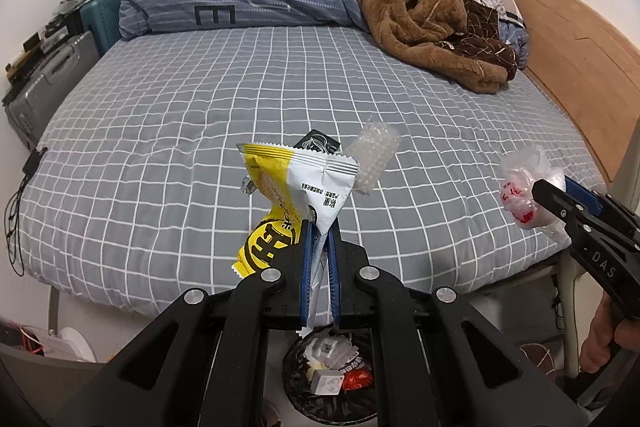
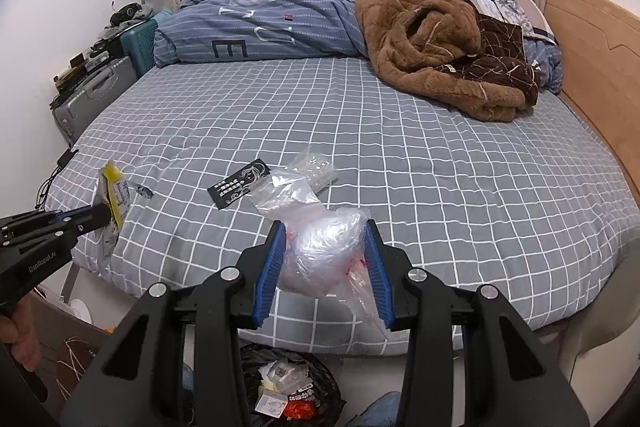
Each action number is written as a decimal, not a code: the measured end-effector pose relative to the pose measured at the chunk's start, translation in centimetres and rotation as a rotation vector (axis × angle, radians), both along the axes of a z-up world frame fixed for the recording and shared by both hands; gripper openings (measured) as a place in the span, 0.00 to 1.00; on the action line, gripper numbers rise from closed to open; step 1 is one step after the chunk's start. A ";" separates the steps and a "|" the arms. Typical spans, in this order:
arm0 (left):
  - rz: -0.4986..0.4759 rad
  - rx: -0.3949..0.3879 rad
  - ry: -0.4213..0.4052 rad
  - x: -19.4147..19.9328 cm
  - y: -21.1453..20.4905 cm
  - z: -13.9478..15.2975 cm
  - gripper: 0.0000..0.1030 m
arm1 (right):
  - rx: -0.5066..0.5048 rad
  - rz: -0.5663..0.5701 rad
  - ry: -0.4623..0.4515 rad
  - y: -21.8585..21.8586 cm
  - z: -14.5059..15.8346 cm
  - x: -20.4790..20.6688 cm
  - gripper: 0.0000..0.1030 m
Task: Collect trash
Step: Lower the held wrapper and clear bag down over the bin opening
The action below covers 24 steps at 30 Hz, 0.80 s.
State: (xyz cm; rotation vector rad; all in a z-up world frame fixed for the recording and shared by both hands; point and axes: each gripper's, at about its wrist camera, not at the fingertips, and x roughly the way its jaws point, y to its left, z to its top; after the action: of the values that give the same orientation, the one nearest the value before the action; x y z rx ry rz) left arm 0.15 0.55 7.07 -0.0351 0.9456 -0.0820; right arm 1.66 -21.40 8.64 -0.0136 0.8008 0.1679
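- While the bed (image 1: 200, 99) fills the view, the trash bin (image 1: 328, 375) sits on the floor directly below both loads
- right gripper (image 2: 326, 259) squeezes a crumpled plastic bag (image 2: 320, 255), over the bin
- left gripper (image 1: 320, 251) pinches the yellow-white snack wrapper (image 1: 304, 179), standing upright, equally near

We hold our left gripper (image 1: 320, 227) level, pointing toward twelve o'clock, its blue-padded fingers (image 1: 306, 259) pinched nearly together (only a thin gap). Our right gripper (image 2: 326, 239) sits at its three o'clock, jaws spread wider, clamped around a bulky load.
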 end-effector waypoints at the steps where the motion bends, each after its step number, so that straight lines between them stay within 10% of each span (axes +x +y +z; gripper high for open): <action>1: 0.001 -0.001 0.000 -0.3 0.1 0.0 0.07 | 0.000 0.001 -0.004 0.1 0.1 -0.4 0.37; 24: 0.012 -0.022 0.019 -7.6 0.1 -1.2 0.07 | 0.012 0.002 0.016 1.2 -1.4 -6.6 0.37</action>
State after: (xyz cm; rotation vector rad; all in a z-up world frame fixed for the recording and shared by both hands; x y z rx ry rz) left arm -7.45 0.64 5.83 -0.0617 0.9638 -0.0813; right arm -4.96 -20.16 7.23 -0.0019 0.8159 0.1750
